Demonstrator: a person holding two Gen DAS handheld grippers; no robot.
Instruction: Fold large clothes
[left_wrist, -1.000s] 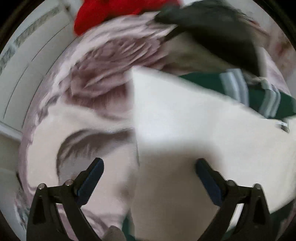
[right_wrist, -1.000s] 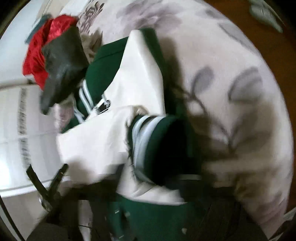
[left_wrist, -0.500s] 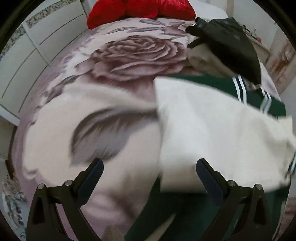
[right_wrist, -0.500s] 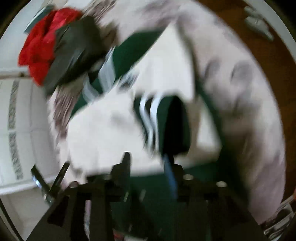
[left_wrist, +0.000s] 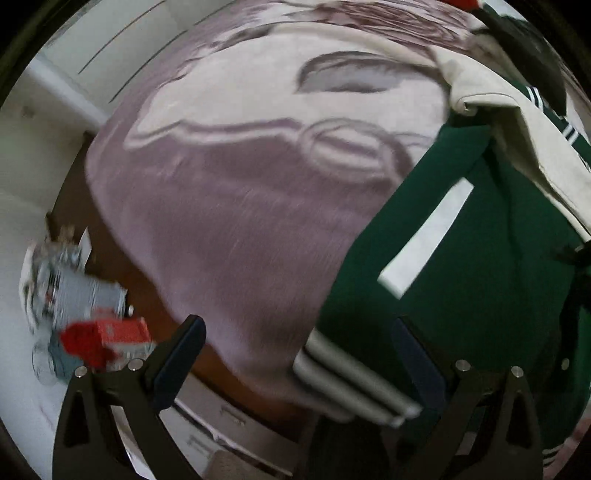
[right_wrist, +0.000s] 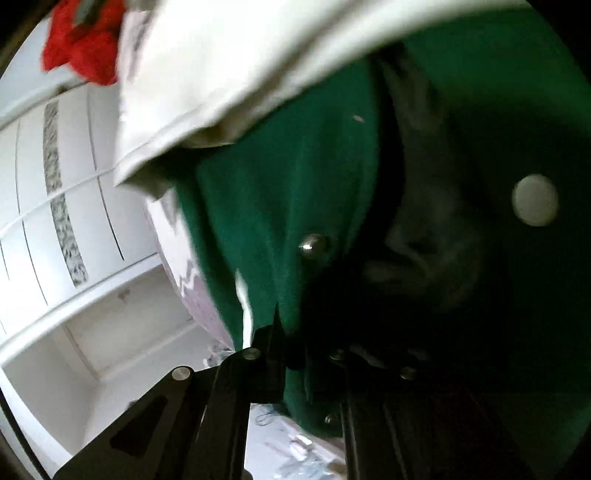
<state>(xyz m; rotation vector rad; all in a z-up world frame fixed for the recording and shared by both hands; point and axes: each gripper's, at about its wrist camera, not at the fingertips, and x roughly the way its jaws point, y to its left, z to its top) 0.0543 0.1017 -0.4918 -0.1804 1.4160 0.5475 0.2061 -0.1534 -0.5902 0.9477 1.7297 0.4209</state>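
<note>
A green varsity jacket (left_wrist: 461, 258) with cream sleeves (left_wrist: 532, 147) and a striped hem (left_wrist: 354, 384) lies on a bed with a mauve floral blanket (left_wrist: 240, 184). My left gripper (left_wrist: 299, 354) is open and empty, hovering over the jacket's striped hem at the bed's edge. In the right wrist view the green jacket (right_wrist: 295, 184) fills the frame, with a cream sleeve (right_wrist: 240, 66) above and snap buttons (right_wrist: 313, 245) showing. My right gripper (right_wrist: 295, 354) is shut on the jacket's green front edge.
A black garment (left_wrist: 524, 48) and a red cushion (right_wrist: 85, 48) lie at the far end of the bed. White wardrobe doors (right_wrist: 55, 184) stand beside the bed. Cluttered items, one red (left_wrist: 103, 336), sit on the floor by the bed's wooden frame (left_wrist: 122, 258).
My left gripper has swung down and left toward the bed's edge and the jacket hem. My right gripper has moved in close with the green front edge in its jaws, and the jacket now fills its view.
</note>
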